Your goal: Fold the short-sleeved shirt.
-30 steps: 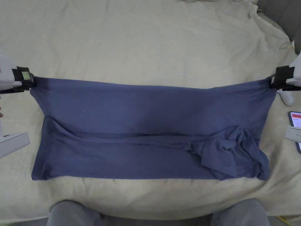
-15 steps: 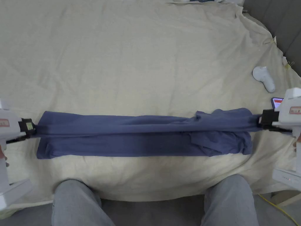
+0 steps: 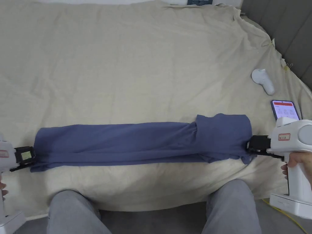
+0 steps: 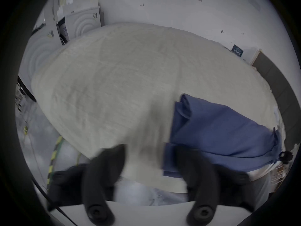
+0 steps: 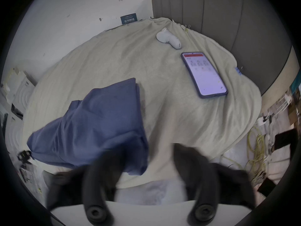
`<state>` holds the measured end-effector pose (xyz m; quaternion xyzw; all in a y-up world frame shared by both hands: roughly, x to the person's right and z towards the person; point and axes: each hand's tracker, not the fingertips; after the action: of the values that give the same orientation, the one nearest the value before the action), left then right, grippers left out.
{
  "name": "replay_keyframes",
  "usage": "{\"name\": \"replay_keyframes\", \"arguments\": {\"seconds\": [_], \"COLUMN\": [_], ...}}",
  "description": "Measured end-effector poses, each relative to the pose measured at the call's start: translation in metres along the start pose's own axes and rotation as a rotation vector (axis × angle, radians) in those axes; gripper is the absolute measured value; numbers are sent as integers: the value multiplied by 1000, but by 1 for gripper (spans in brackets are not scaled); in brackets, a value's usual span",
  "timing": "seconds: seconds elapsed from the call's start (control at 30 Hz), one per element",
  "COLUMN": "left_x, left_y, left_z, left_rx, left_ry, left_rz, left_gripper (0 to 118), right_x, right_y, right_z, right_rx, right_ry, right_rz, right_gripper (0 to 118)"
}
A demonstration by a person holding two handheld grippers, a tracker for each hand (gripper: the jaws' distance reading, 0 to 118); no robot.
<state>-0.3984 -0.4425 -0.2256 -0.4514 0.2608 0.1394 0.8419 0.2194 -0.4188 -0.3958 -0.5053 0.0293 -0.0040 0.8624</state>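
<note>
The blue short-sleeved shirt [image 3: 137,143] lies as a long narrow strip across the near part of the cream bed sheet [image 3: 146,67], with a sleeve folded on top at its right end. My left gripper [image 3: 32,157] is at the strip's left end. In the left gripper view its jaws [image 4: 147,154] stand wide apart, and the shirt [image 4: 219,135] touches only the right one. My right gripper [image 3: 249,146] is at the strip's right end. In the right gripper view its jaws [image 5: 149,156] are also spread, the shirt [image 5: 97,123] lying by the left one.
A phone [image 3: 285,110] with a lit screen and a white controller [image 3: 262,80] lie on the sheet to the right of the shirt. The person's knees [image 3: 73,213] press against the bed's near edge. A grey headboard [image 3: 283,27] runs along the right side.
Both grippers carried the shirt's far edge toward the person and folded it over the near half. The shirt now lies flat, and both grippers have let go.
</note>
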Motion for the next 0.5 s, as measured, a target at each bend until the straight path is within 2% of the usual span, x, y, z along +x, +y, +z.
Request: {"name": "replay_keyframes", "arguments": {"seconds": [0.03, 0.07, 0.17, 0.23, 0.4, 0.5], "left_x": [-4, -6, -11, -7, 32, 63], "left_y": [6, 12, 37, 51, 64, 53], "left_z": [6, 13, 41, 59, 108, 132], "left_rx": [17, 44, 159, 229, 421, 561], "left_ry": [24, 24, 19, -1, -103, -146], "left_rz": [-7, -2, 21, 33, 10, -42], "left_gripper": [107, 109, 109, 109, 110, 113], "right_x": [2, 4, -1, -7, -33, -50], "right_y": [4, 8, 28, 40, 45, 32], "right_z": [7, 14, 51, 76, 124, 138], "right_rx": [10, 32, 161, 257, 549, 730], "right_ry": [-19, -30, -92, -94, -29, 85], "right_rz": [27, 52, 152, 188, 210, 169], "right_gripper": [95, 95, 95, 95, 95, 95]}}
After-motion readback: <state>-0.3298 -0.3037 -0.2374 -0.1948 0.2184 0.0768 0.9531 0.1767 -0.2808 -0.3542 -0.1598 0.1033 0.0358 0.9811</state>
